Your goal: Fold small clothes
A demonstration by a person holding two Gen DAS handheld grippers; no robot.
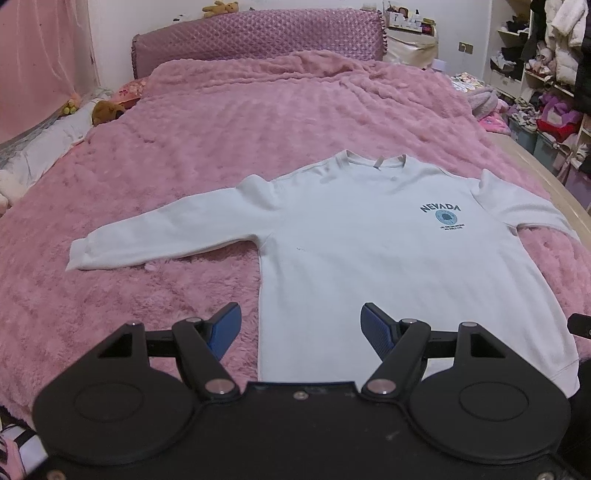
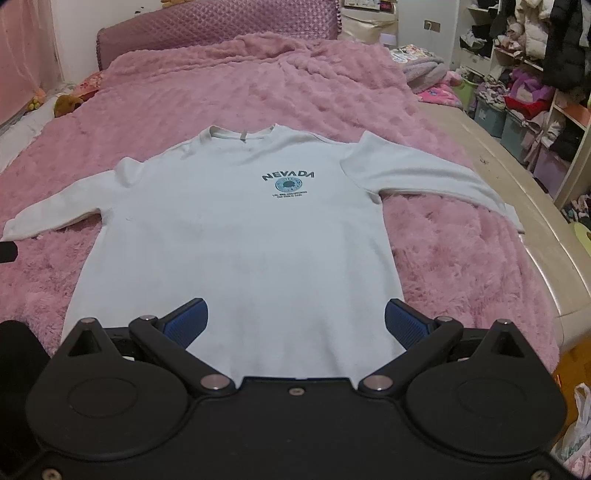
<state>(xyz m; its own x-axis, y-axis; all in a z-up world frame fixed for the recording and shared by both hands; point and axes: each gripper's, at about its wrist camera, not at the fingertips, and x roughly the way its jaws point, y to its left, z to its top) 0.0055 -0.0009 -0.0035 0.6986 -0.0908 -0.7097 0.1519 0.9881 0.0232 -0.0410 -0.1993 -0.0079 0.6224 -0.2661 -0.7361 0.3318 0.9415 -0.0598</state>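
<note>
Sweatshirt (image 2: 236, 236) lies face up and spread flat on the pink bed cover (image 1: 155, 155), sleeves out, hem toward me, which I judge suits folding. I hold the left hand-held gripper (image 1: 300, 326) and right hand-held gripper (image 2: 295, 323) wide open, empty, above the hem.

Ahead of your left gripper (image 1: 301, 326), the sweatshirt (image 1: 369, 251) lies flat on the blanket (image 1: 221, 122), hem nearest you, collar farthest. Its side edge runs forward between the spread fingers; one sleeve (image 1: 166, 232) extends to the left. Your right gripper (image 2: 295, 325) sits over the hem, both fingers above the sweatshirt (image 2: 236, 240). The other sleeve (image 2: 424, 173) reaches right toward the bed edge (image 2: 535, 229). The headboard (image 2: 221, 26) stands beyond the collar; shelves (image 2: 535, 92) stand to the right.
</note>
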